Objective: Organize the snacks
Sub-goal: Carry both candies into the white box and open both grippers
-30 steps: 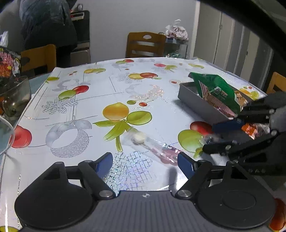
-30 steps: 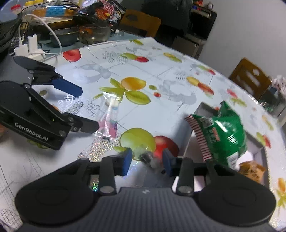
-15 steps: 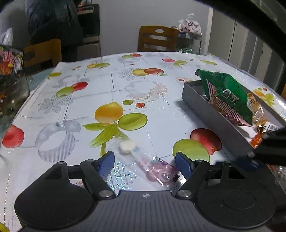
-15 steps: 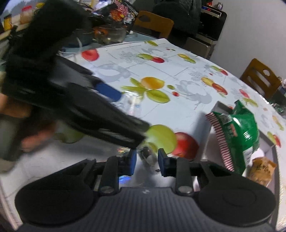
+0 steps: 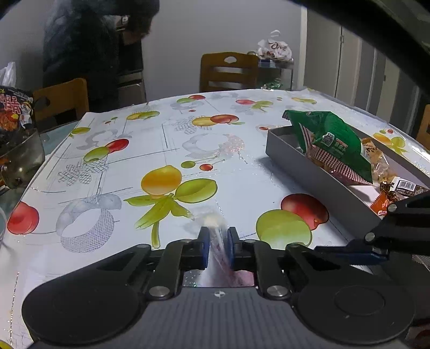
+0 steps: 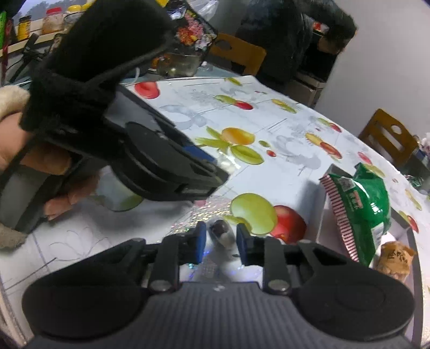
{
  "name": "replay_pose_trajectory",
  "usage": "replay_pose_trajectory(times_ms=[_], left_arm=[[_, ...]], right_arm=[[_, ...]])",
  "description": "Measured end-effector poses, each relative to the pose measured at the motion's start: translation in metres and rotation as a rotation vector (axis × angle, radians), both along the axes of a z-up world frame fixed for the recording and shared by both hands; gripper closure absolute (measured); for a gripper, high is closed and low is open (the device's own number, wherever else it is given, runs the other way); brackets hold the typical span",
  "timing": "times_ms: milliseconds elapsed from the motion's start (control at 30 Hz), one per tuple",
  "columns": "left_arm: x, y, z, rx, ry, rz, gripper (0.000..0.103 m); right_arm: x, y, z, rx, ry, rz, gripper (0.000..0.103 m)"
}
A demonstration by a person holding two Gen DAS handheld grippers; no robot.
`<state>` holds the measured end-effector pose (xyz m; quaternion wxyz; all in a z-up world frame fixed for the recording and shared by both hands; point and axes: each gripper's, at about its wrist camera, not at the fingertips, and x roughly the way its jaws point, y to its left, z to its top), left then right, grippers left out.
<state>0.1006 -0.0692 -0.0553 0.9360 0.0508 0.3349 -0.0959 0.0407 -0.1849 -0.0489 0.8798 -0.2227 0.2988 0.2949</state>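
Observation:
My left gripper (image 5: 216,243) is shut on a clear, pink-tinted snack packet (image 5: 218,236) with a pale round sweet at its far end, just above the fruit-print tablecloth. My right gripper (image 6: 221,237) is shut on a small clear-wrapped dark candy (image 6: 221,231). A grey box (image 5: 319,179) on the right holds a green snack bag (image 5: 333,139) and several small wrapped snacks. The box (image 6: 322,212) and green bag (image 6: 360,198) also show in the right wrist view. The left gripper's body (image 6: 150,150) fills the left of that view.
Wooden chairs (image 5: 228,71) stand around the table. A glass bowl (image 5: 21,161) and a red noodle pack (image 5: 14,110) sit at the left edge. A person in dark clothing (image 5: 88,40) stands behind. Jars (image 6: 40,21) line a far shelf.
My left gripper has closed on the pink packet, which lay open between its fingers before. My right gripper has kept its hold on the candy and has shifted beside the left gripper.

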Motion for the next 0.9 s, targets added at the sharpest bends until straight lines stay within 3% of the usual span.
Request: replay_pose_trajectory(times_ms=[333, 533, 900], left_arm=[[-0.027, 0.005, 0.028, -0.034, -0.115, -0.027, 0.089], [-0.034, -0.004, 0.042, -0.074, -0.124, -0.070, 0.089], [-0.048, -0.070, 0.058, -0.115, -0.158, -0.279, 0.089]], right_arm=[[-0.003, -0.029, 0.024, 0.166, 0.001, -0.064, 0.085], [-0.012, -0.050, 0.037, 0.207, -0.021, -0.089, 0.085], [-0.028, -0.135, 0.062, 0.270, -0.104, -0.274, 0.085]])
